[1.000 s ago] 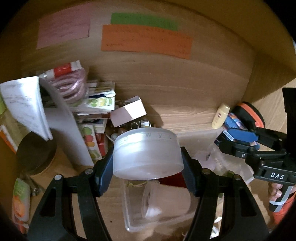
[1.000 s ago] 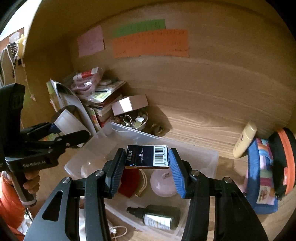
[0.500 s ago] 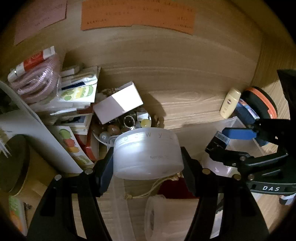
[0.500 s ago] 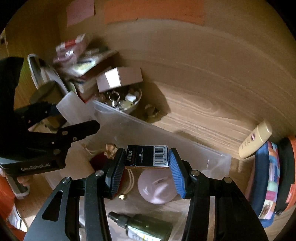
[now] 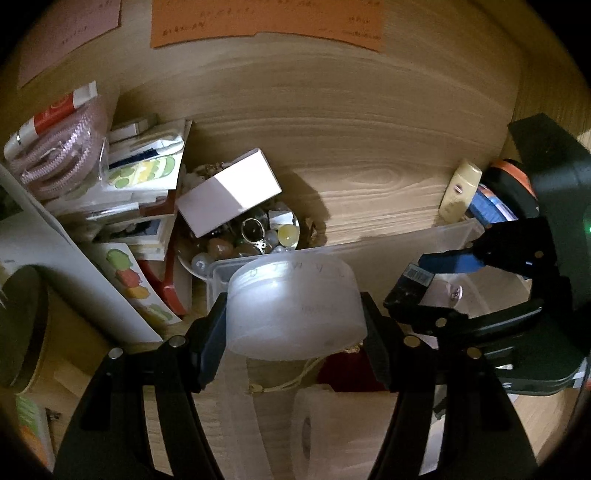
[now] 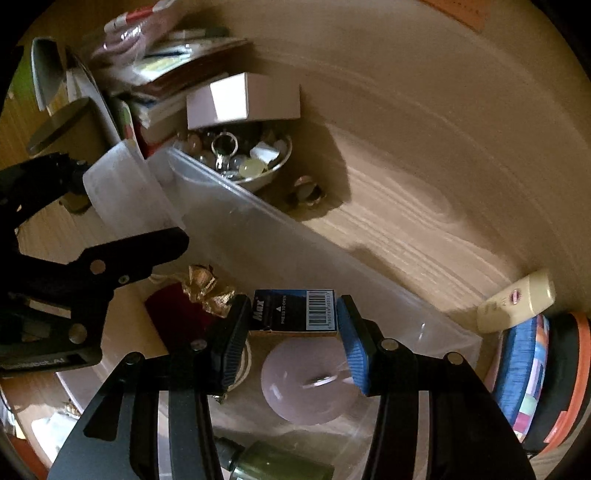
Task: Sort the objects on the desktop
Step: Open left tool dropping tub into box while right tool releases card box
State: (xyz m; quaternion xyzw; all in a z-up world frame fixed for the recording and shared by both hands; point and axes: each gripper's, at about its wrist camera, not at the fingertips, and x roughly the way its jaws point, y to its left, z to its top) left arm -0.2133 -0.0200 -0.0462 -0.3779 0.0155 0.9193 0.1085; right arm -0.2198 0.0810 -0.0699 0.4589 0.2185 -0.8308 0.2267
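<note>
Over the clear plastic bin [image 6: 258, 236] on the tabletop [image 5: 369, 155], you hold one thing in each gripper. The left gripper [image 5: 295, 314] has its jaws closed on a frosted white jar [image 5: 295, 306], pads on two opposite sides of the round wall. The right gripper [image 6: 295, 328] has its jaws closed on a small dark box [image 6: 295, 310], pads on the two short ends.

Handling, as I judge it:
- Jar: stiff plastic, prob. light, smooth and round, so it can turn or slip between the pads. Keep the hold at mid-height of the wall, not on the rim.
- Box: thin cardboard w/ something dense inside, I think. Stiff enough along its length, but do not press more, the ends can dent. The hold on the short ends is good.

Writing:
- Box: "Max", "PRESS TO OPEN" w/ a small arrow, and a barcode; the digits are too small to read.
- Jar: raised letters on the rim, approx. "D E W Y L", not sure.
- Body of the left gripper, seen from the right camera: something like "GenRobot.AI", partly dark.
- Orange note [image 5: 266, 18] on the back wall has handwriting, not readable.

In the bin already lie a pink round lid or ball [image 6: 310, 384], a dark red pouch w/ gold tie [image 6: 173, 306] and a green bottle [image 6: 280, 465]. Behind the bin stands a bowl of trinkets [image 6: 240, 162] w/ a white carton [image 6: 243, 99] on top.
</note>
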